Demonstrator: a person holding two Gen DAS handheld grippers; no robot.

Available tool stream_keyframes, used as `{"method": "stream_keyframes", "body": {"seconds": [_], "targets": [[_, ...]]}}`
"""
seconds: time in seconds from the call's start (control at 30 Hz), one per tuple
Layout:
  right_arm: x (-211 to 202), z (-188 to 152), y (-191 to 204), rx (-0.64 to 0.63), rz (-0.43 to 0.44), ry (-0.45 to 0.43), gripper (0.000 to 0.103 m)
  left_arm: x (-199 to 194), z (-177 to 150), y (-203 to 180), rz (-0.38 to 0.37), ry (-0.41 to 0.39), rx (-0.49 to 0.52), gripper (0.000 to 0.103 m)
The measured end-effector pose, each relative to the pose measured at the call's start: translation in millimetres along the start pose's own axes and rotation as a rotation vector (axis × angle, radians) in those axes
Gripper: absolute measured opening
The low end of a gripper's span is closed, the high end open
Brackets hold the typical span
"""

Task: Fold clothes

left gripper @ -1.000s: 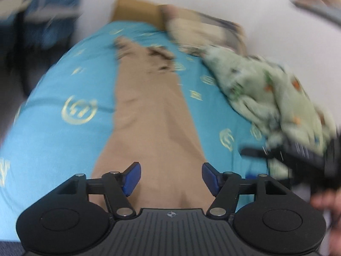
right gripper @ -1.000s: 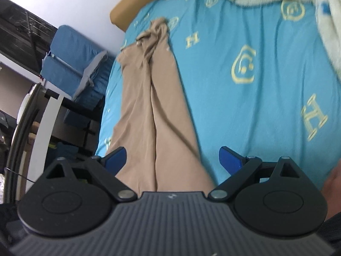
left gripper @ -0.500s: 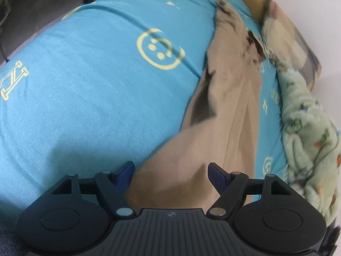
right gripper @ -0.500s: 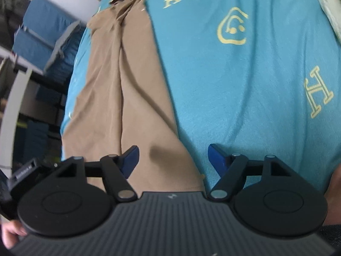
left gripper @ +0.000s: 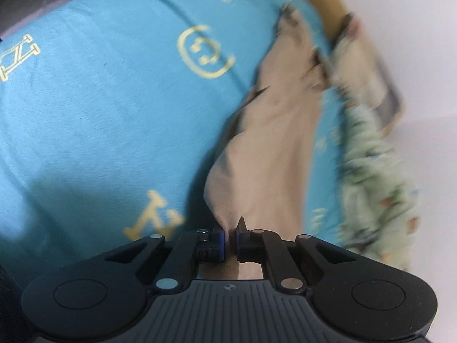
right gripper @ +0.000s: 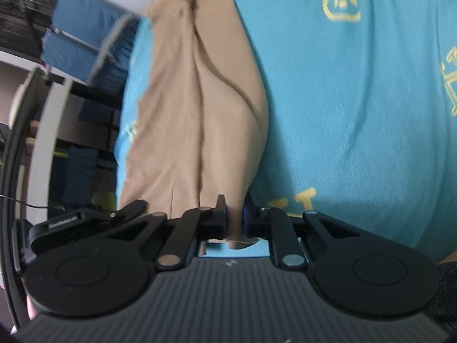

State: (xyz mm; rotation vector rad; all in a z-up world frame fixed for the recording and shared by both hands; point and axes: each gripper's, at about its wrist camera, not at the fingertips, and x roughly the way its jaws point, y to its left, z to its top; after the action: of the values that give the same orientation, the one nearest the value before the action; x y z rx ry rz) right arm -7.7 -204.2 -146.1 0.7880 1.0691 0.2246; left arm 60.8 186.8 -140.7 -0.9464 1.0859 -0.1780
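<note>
Tan trousers lie lengthwise on a turquoise patterned bed sheet. My left gripper is shut on the near hem of the trousers, and the cloth rises a little off the sheet there. In the right wrist view the trousers stretch away from me, and my right gripper is shut on the near hem at their right side. The left gripper's black body shows at the left of that view.
A crumpled pale green blanket lies along the right side of the bed by the white wall. A beige pillow sits at the far end. A blue chair and dark shelving stand beside the bed.
Both grippers were open over the near end of the trousers; now both have closed on the hem and lifted it slightly off the sheet.
</note>
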Motion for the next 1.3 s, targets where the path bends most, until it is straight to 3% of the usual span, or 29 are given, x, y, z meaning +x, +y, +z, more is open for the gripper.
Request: {"method": "stream_keyframes", "body": {"seconds": [0.13,0.3,0.53,1.03,1.3], "targets": [[-35,-2,12,-0.042,0.06,-0.147,0.012,-30,-6,-15,-0.088,-0.071,0.04,0.005],[-75,-10,21,-0.029,0.134,-0.245,0.011,-58,-22,-49,-0.183,-0.105,0.065,0.005],[-121,-16,37,-0.037,0.173,-0.333,0.011,-97,-51,-73,-0.233,-0.115,0.074,0.004],[-196,-78,41,-0.048,0.211,-0.433,0.011,-171,-130,-86,-0.241,-0.148,0.154,0.004],[-187,-62,43,-0.025,0.236,-0.449,0.011,-158,-116,-98,-0.189,-0.171,0.171,0.005]]}}
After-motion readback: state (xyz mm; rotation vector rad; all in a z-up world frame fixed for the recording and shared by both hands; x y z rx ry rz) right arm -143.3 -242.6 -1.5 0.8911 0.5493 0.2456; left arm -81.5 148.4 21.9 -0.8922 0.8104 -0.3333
